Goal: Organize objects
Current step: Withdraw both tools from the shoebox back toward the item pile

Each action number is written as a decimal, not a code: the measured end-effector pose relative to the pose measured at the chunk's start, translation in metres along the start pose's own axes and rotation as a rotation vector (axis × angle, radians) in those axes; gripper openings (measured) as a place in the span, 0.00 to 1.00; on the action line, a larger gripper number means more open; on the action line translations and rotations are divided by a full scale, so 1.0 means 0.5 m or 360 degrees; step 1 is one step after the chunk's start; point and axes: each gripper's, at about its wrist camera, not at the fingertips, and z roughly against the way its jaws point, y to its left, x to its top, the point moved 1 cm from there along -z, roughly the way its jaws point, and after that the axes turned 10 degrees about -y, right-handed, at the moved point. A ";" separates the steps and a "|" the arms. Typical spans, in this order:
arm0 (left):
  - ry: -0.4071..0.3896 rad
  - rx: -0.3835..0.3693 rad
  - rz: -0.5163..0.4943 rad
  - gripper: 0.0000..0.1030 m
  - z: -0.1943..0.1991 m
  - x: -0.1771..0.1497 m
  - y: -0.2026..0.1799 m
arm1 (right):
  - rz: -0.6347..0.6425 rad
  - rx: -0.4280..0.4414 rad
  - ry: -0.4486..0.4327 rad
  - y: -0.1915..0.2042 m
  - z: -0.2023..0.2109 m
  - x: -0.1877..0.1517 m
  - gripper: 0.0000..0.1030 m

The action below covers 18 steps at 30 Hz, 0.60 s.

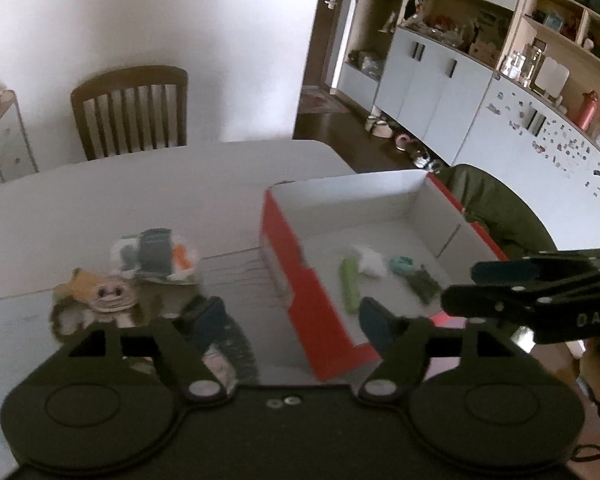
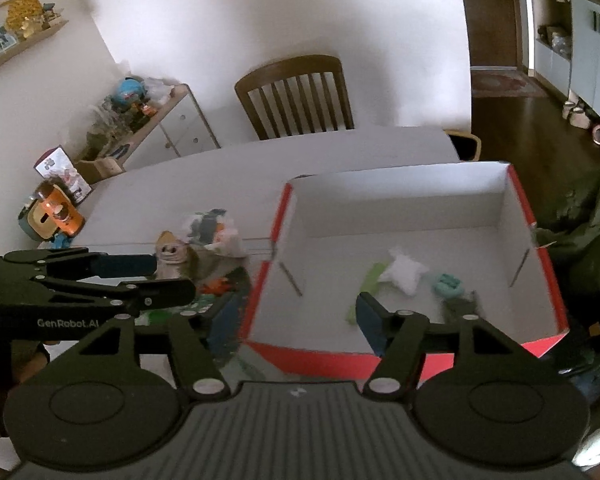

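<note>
My left gripper [image 1: 292, 316] and right gripper [image 2: 296, 320] both hang spread and empty, so near me a pile of small toys [image 1: 140, 280] on the table [image 1: 180, 184] awaits sorting, while farther right the red box [image 2: 540, 264] holds four items.

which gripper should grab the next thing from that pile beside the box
Probably left. The left gripper hangs right over the pile of small items with open, empty jaws, while the right gripper is open over the red box's near wall, farther off.
</note>
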 end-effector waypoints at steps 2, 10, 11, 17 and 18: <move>-0.0008 0.0009 -0.0006 0.80 0.010 -0.007 0.020 | -0.0010 0.0004 -0.0006 0.021 0.001 -0.009 0.69; -0.0036 0.0024 -0.0005 0.97 0.041 -0.042 0.103 | -0.0015 0.0017 -0.0029 0.102 -0.004 -0.047 0.81; -0.0039 0.0032 -0.0011 0.99 0.043 -0.046 0.113 | -0.0017 0.0015 -0.0029 0.111 -0.007 -0.051 0.82; -0.0016 0.0066 -0.0005 0.99 0.042 -0.064 0.170 | 0.0003 0.0003 0.0015 0.162 -0.031 -0.072 0.82; -0.0009 0.0080 -0.0009 0.99 0.039 -0.067 0.180 | 0.0006 -0.0002 0.0024 0.170 -0.036 -0.077 0.82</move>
